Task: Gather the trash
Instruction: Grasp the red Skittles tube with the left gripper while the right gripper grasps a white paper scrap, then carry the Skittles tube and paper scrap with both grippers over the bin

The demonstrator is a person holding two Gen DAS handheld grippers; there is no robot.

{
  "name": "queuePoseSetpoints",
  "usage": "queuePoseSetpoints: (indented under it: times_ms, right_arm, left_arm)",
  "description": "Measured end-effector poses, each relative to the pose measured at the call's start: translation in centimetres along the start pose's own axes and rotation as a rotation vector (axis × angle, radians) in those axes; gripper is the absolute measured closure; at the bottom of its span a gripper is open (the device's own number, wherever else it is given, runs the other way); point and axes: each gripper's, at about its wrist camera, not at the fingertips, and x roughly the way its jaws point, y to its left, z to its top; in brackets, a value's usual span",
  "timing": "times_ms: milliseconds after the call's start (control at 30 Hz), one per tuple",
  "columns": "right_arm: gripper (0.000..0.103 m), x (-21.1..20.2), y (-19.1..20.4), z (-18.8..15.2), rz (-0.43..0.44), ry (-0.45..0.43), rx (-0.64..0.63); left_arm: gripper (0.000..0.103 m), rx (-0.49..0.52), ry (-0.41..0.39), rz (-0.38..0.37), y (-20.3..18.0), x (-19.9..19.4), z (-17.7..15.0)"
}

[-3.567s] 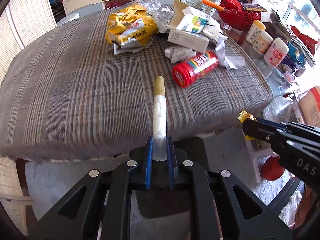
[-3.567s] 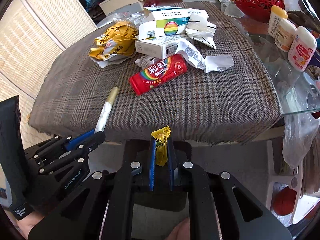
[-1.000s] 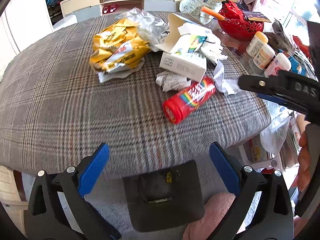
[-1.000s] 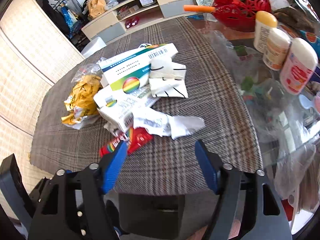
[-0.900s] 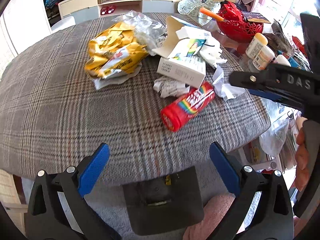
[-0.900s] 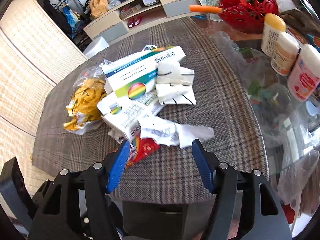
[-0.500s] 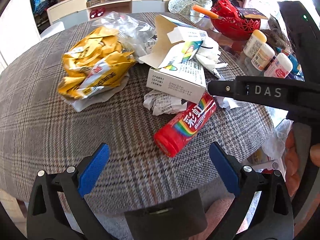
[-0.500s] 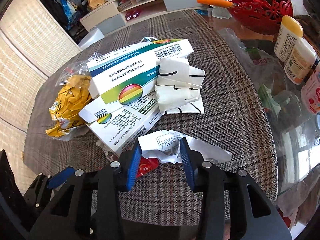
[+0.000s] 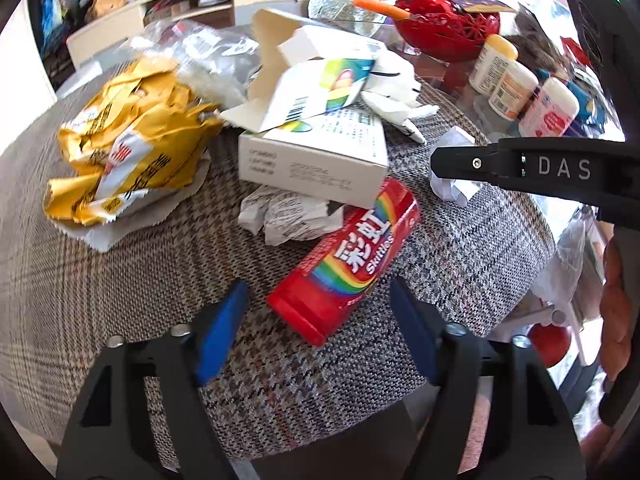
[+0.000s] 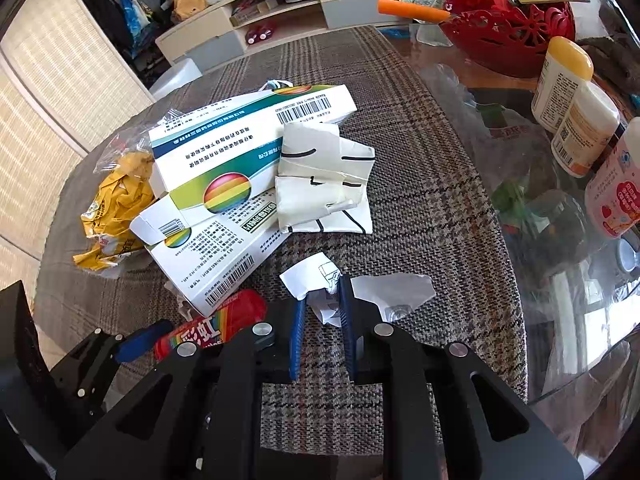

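A plaid cloth (image 9: 120,280) covered the table, with a glass top (image 10: 560,320) bare on the far right side. On the cloth lay the heap of trash: two white cardboard boxes (image 10: 224,184) stacked askew, a crumpled yellow snack bag (image 9: 128,148) to their left, and a folded white wrapper (image 10: 324,176) resting against the boxes. A red Skittles tube (image 9: 352,268) lay on its side just under the nearer box's edge. The left gripper (image 9: 316,320) stood spread wide, its blue pads flanking the tube's cap end without touching it. The right gripper (image 10: 322,304) had its jaws drawn in close on a crumpled white paper scrap (image 10: 320,280), which bulged out between and beyond the pads while resting on the cloth just right of the tube.
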Motion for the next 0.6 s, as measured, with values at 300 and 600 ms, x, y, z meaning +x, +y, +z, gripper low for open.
queuePoseSetpoints:
  times_ms: [300, 600]
  right_arm:
    - [0.086, -0.8, -0.9, -2.5, 0.011, 0.012, 0.016]
    - [0.087, -2.6, -0.1, -7.0, 0.069, 0.024, 0.007]
  left_arm:
    - [0.068, 0.033, 0.009, 0.007, -1.5, -1.0, -1.3]
    - [0.070, -0.009, 0.020, -0.003, -2.0, -3.8, -5.9]
